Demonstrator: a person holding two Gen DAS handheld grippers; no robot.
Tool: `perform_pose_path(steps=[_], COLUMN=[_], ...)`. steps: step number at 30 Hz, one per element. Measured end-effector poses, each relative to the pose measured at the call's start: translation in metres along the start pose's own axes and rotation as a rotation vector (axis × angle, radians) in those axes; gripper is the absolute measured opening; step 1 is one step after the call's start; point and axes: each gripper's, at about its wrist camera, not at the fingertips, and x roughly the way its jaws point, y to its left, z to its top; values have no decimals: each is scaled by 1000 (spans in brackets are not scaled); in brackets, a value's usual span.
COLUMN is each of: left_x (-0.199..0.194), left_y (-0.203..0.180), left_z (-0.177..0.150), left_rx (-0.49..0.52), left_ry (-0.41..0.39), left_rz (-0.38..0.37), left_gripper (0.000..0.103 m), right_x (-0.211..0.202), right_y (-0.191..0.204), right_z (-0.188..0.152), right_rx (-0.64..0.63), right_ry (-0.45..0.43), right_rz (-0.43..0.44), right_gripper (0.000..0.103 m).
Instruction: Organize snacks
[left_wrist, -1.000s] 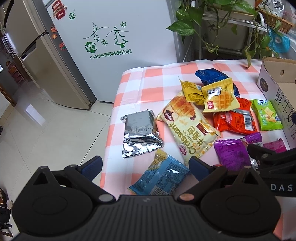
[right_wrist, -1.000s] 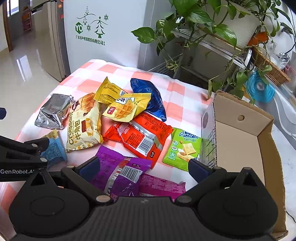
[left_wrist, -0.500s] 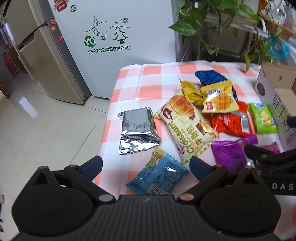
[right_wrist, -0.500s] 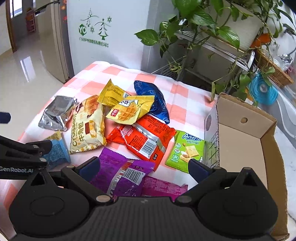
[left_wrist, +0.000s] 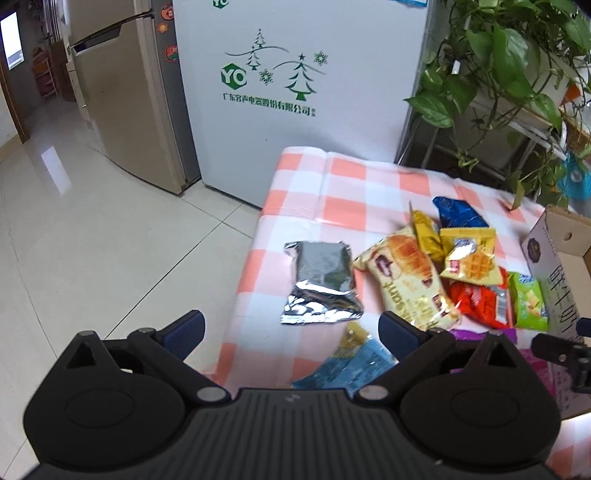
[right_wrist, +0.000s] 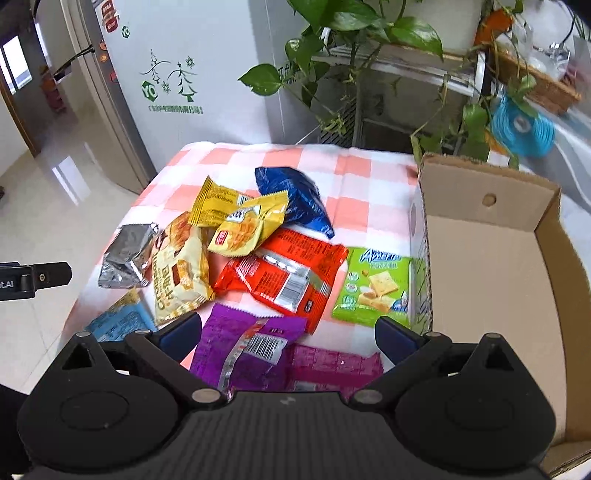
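While spread wide, both tools above snacks (right_wrist: 280, 273)

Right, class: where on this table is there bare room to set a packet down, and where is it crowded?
Bare checked cloth lies at the far end, beyond the blue packet, and between that packet and the cardboard box. The box floor is bare too. It is crowded from the silver packet across to the green packet, where packets overlap.

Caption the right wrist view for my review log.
Open right gripper above snack packets on a checked cloth, empty cardboard box alongside.
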Motion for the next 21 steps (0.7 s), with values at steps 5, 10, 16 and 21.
perform_pose_path(steps=[5,10,16,21], left_x=[6,9,17,20], left_y=[-3,-17,-34,-41], left_z=[-11,-22,-37,-43], left_rx=[47,134,235,274], left_ry=[22,28,46,54], left_rz=[-8,-20,-29,-37], left_gripper=[99,99,99,98], right_x=[-1,-1,3,6], right_y=[3,10,11,11], right_z=[-5,-9,-13,-13], right_rx=[-26,-62,-65,-31], right_ry=[18,35,66,82], right_rz=[26,53,74,94], right_gripper=[102,100,96,94])
